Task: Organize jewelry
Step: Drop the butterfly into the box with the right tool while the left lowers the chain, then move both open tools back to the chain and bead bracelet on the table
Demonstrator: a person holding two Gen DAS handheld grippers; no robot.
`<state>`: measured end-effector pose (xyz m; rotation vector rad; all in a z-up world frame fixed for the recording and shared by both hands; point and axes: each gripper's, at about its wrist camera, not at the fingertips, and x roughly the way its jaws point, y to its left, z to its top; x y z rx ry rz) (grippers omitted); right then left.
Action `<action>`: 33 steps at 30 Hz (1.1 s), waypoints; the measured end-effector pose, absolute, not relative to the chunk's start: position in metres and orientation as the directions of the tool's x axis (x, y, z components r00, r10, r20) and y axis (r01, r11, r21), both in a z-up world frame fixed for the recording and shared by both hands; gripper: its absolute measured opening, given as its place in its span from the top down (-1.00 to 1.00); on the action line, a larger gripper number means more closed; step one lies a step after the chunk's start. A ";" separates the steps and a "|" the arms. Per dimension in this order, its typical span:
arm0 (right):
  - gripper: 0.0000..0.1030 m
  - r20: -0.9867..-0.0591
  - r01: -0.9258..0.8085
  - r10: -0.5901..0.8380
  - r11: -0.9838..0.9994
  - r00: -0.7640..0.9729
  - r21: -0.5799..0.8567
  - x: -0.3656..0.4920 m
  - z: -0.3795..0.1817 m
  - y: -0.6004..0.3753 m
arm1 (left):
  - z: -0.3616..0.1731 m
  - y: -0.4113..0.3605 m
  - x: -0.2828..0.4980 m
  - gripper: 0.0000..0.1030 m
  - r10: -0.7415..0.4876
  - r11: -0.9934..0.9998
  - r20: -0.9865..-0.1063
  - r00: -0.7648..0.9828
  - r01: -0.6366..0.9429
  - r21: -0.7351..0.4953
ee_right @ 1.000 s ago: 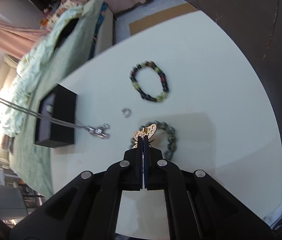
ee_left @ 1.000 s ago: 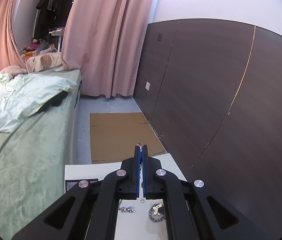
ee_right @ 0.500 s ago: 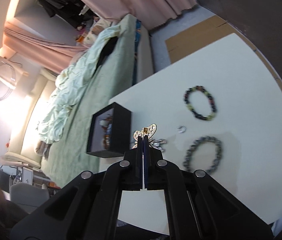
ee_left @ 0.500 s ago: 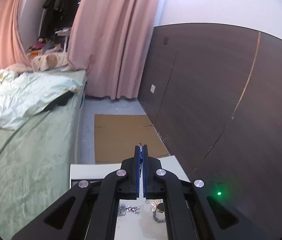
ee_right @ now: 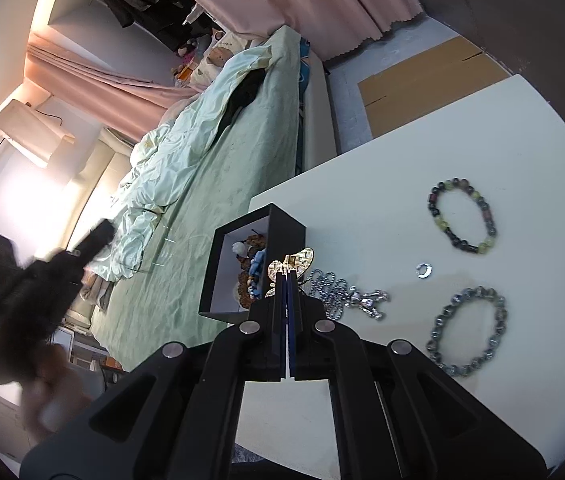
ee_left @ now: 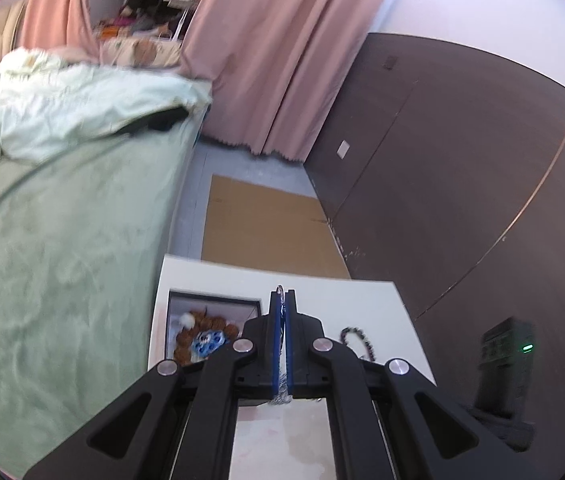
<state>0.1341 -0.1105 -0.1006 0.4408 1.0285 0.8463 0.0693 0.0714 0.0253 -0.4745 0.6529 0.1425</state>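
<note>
Leftmost in the right wrist view, the left gripper (ee_right: 94,236) is seen as a dark blur over the green bed (ee_right: 218,216), with a hand (ee_right: 54,384) blurred below it. In its own view its jaws are clenched on a thin silver chain (ee_left: 281,360), which runs between the blue pads and hangs out in a small bunch at their base, above the white table (ee_left: 282,440).

Further right, at the table's left edge, a black jewelry box (ee_right: 266,256) is set with its open side toward the bed; brown beads and a blue piece are seen inside it. Just in front of the box, the right gripper (ee_right: 289,276) is held above the table, its jaws closed on a gold butterfly brooch (ee_right: 296,262), whose wings spread above the fingertips.

Right of the brooch, a silver necklace (ee_right: 346,290) with a pendant lies in a heap on the table. Beyond it a small silver ring (ee_right: 424,270) is seen, then a grey bead bracelet (ee_right: 468,330) near and a multicoloured bead bracelet (ee_right: 462,216) farther off, the two lying well apart.
</note>
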 end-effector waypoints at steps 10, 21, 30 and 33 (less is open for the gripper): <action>0.95 -0.530 -0.434 0.806 0.590 0.264 0.681 0.137 -0.101 -0.085 | -0.011 0.112 0.068 -0.35 -0.042 0.813 -0.623 0.781 -0.336 -0.476; 0.95 -0.514 -0.476 0.830 0.550 0.219 0.686 0.136 -0.110 -0.043 | -0.003 0.135 0.059 -0.49 -0.007 0.797 -0.610 0.793 -0.364 -0.482; 0.42 -0.517 -0.505 0.837 0.529 0.179 0.682 0.136 -0.109 -0.013 | -0.005 0.141 0.059 -0.75 0.011 0.790 -0.616 0.788 -0.384 -0.477; -0.50 -0.519 -0.486 0.811 0.580 0.270 0.654 0.137 -0.103 -0.030 | -0.006 0.138 0.060 -0.80 0.004 0.796 -0.621 0.784 -0.379 -0.472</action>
